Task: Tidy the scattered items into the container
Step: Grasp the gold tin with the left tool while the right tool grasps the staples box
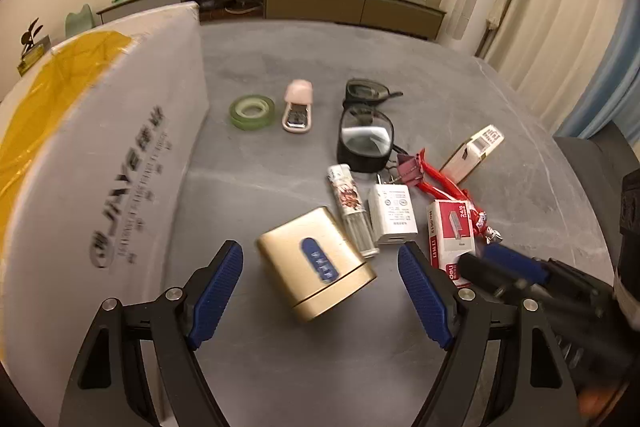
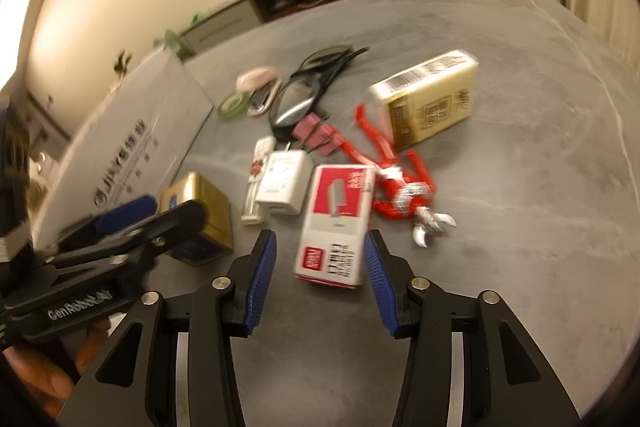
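The left gripper (image 1: 320, 291) is hovering with its fingers spread wide on either side of the gold tin (image 1: 316, 263), not touching it. The right gripper (image 2: 320, 275) is also standing released, its blue pads (image 2: 260, 279) flanking the near end of the staple box (image 2: 338, 223) with a gap showing on each side.

Taking the staple box as the landmark: the white charger (image 2: 284, 183) is lying just left of it, with the lighter (image 2: 256, 183) touching the charger's far side, and the gold tin further left again. The red figure (image 2: 396, 179) is sprawling just right of the box, its silver head pointing toward the camera. Behind the figure, the tissue pack (image 2: 430, 99) is sitting apart. The pink clips (image 2: 316, 137) are lying just behind the box, the glasses (image 2: 296, 99) beyond them, and the green tape (image 2: 234, 105) and pink stapler (image 2: 260, 83) further back and left.

The container (image 1: 100, 163), a large grey box with printed lettering, is standing well to the left of the staple box on the grey table (image 2: 520, 227).
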A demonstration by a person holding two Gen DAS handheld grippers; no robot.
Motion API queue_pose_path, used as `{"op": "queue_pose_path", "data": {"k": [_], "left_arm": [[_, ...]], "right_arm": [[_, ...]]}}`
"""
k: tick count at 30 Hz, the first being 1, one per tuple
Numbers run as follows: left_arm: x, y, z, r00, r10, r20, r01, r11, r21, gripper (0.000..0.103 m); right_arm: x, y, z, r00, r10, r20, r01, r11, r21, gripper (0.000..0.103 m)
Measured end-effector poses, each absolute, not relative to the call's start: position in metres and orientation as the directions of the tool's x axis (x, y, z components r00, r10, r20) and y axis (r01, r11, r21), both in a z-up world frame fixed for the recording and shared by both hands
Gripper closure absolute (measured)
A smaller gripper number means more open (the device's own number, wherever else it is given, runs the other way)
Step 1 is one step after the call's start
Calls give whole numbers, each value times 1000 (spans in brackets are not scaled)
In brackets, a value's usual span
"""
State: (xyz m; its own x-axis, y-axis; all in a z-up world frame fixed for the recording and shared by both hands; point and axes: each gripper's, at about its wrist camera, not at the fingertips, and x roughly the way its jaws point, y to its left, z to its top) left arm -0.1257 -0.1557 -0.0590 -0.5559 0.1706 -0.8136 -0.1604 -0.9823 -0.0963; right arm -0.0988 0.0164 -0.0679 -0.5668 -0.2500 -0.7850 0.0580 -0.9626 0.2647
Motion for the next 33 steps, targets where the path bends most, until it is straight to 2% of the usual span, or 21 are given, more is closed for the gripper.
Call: {"op": "queue_pose_path", "data": {"k": [4,12,14,15,23,33], "left_arm": [[-130,-167,-76,-531,162,-832,-138,-985,-103,25],[-135,-181,-83,-543,167,-823,-114,-986,-124,27],[-135,-177,-88,-541,173,-823,-146,-983,-111,39],[-134,-175,-90,-542,165,-824,-157,-983,-94,52],[-123,-177,-81,-569,170,-805,-170,-982,-87,53],[-91,-172,-40,-616,208,-760,-203,-974,-102,53]], "right_arm": [[-100,7,-76,-575,-195,-795,82,-980,181,54],[-103,8,-78,-592,-165,-789,85,-986,142,53],[-104,3,-79,-599,-155,-785,101,-988,118,61],[-102,4,-78,-599,-160,-785,105,-987,121,62],[-93,14,-68,-594,-238,-769,97,-970,225,63],[-65,8,-47,-610,-260,-749,116,-964,240,63]]}}
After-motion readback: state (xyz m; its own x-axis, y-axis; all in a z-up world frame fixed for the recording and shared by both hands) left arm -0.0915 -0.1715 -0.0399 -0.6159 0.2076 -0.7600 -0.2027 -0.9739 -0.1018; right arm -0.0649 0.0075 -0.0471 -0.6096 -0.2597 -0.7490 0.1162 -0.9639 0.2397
